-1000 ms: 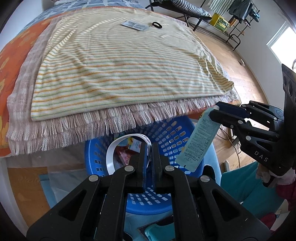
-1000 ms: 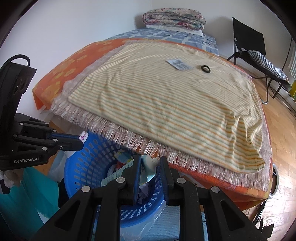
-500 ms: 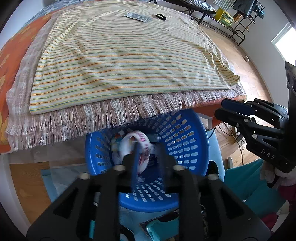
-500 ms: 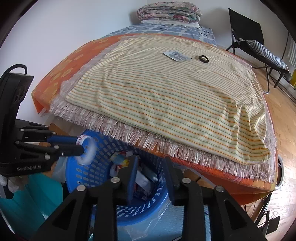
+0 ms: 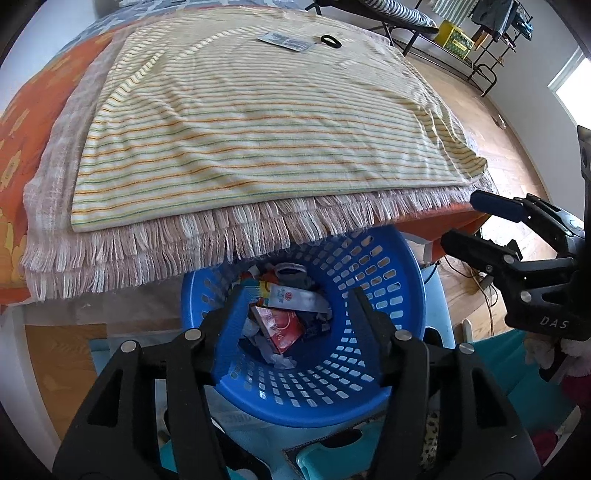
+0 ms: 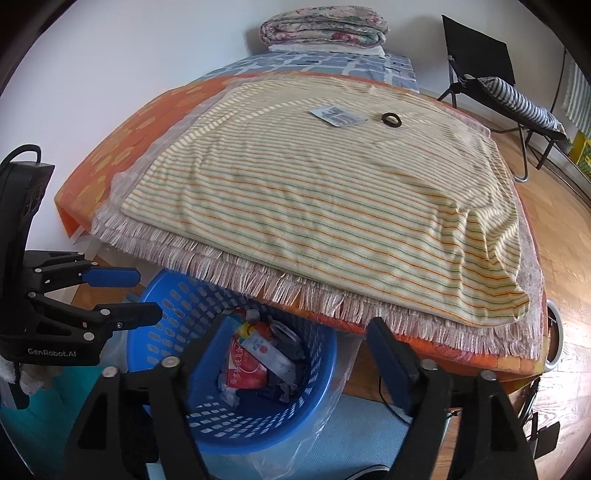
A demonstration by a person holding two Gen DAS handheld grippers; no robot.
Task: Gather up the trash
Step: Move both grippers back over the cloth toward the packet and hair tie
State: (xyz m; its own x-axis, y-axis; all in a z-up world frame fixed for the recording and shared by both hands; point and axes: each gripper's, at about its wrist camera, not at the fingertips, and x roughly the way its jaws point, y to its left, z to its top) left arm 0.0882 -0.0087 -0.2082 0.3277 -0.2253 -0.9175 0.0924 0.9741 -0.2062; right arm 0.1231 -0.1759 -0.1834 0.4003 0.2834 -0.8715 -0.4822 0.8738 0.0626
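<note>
A blue plastic basket (image 5: 391, 295) stands on the floor below the bed's fringed edge and holds several wrappers and packets (image 5: 284, 317); it also shows in the right wrist view (image 6: 162, 325). My left gripper (image 5: 297, 295) is open and empty, right above the basket. My right gripper (image 6: 295, 332) is open and empty over the basket too. Each gripper shows in the other's view, the right one (image 5: 465, 218) and the left one (image 6: 144, 295). A flat printed wrapper (image 6: 338, 114) and a black ring (image 6: 391, 120) lie far back on the striped blanket (image 6: 332, 192).
The bed carries an orange sheet (image 6: 122, 147) and a fringed cloth (image 5: 184, 243). Folded quilts (image 6: 323, 26) lie at the head. A black folding chair (image 6: 487, 74) stands on the wooden floor to the right. A teal mat (image 5: 509, 354) lies beside the basket.
Both grippers opened. The left let go of a white ring-shaped piece and the right let go of a long pale packet; both dropped into the basket.
</note>
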